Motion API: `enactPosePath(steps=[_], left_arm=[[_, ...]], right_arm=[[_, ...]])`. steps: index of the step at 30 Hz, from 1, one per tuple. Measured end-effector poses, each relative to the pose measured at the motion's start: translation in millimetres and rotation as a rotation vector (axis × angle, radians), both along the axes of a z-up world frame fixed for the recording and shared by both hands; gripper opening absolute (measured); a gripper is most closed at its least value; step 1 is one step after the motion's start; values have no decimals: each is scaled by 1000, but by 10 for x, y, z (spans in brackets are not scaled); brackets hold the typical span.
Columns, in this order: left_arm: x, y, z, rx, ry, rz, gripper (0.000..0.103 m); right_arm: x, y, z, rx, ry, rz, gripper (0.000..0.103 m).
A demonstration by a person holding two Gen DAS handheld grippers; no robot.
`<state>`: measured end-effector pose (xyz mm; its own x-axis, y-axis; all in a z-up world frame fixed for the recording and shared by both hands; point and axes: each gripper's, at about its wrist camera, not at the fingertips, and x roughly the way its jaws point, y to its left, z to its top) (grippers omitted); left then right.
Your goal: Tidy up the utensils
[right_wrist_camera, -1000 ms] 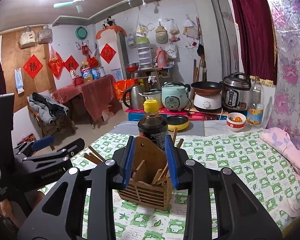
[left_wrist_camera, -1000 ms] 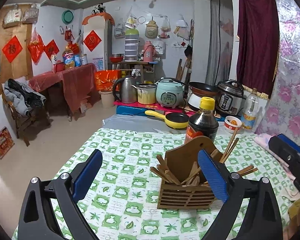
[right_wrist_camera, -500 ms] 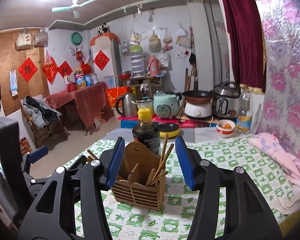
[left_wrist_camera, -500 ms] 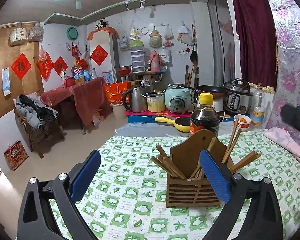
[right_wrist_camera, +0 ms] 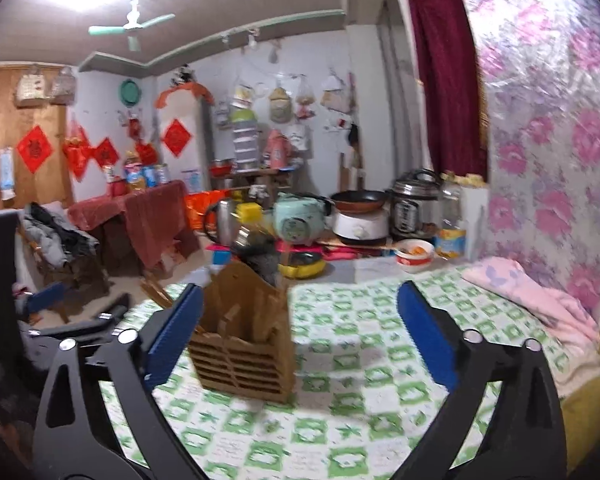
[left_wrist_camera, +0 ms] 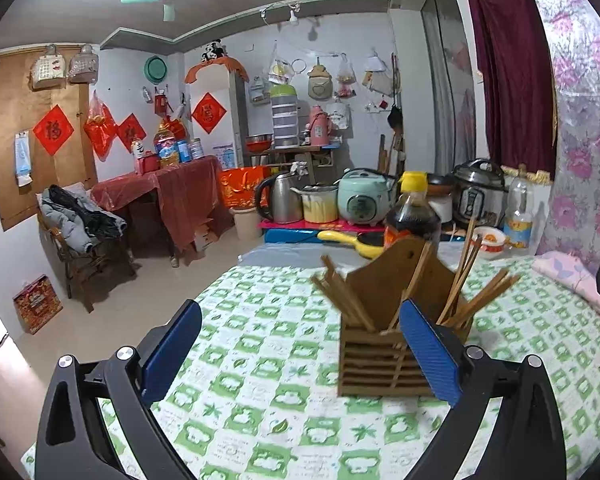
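Observation:
A slatted wooden utensil holder (left_wrist_camera: 384,344) stands on the green-checked tablecloth (left_wrist_camera: 260,364), with several wooden chopsticks (left_wrist_camera: 466,264) sticking out of it. My left gripper (left_wrist_camera: 300,352) is open and empty, its right pad just in front of the holder's right side. In the blurred right wrist view the holder (right_wrist_camera: 244,348) sits left of centre. My right gripper (right_wrist_camera: 300,344) is wide open and empty, pulled back from the holder. The left gripper (right_wrist_camera: 72,320) shows at the left edge there.
A dark sauce bottle with a yellow cap (left_wrist_camera: 412,216) stands right behind the holder. A yellow pan (left_wrist_camera: 360,240), a small bowl (left_wrist_camera: 490,240) and cookers (left_wrist_camera: 480,196) line the far side. A pink cloth (right_wrist_camera: 532,300) lies at the right.
My right gripper has opened from around the holder's top and drawn back, swinging right. The left view has risen and pulled back slightly; the holder stays on the cloth.

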<state>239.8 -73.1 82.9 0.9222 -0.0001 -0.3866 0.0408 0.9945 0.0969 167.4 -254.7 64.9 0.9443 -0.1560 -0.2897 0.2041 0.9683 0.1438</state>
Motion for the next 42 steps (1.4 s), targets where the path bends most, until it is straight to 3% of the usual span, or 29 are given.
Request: enactPosePath(steps=[7, 10, 14, 29, 42], left_arm=[[6, 6, -348, 61, 111, 9, 97], [-40, -42, -410, 106, 104, 16, 97], [-95, -64, -464, 134, 91, 17, 97], [-36, -19, -565, 100, 168, 2, 97], [-57, -36, -595, 97, 178, -6, 97]], right_arm=[[184, -144, -437, 100, 197, 2, 97], [218, -103, -528, 88, 235, 2, 97], [210, -46, -555, 62, 240, -3, 97], [225, 118, -605, 15, 283, 12, 97], [204, 135, -631, 40, 282, 28, 97]])
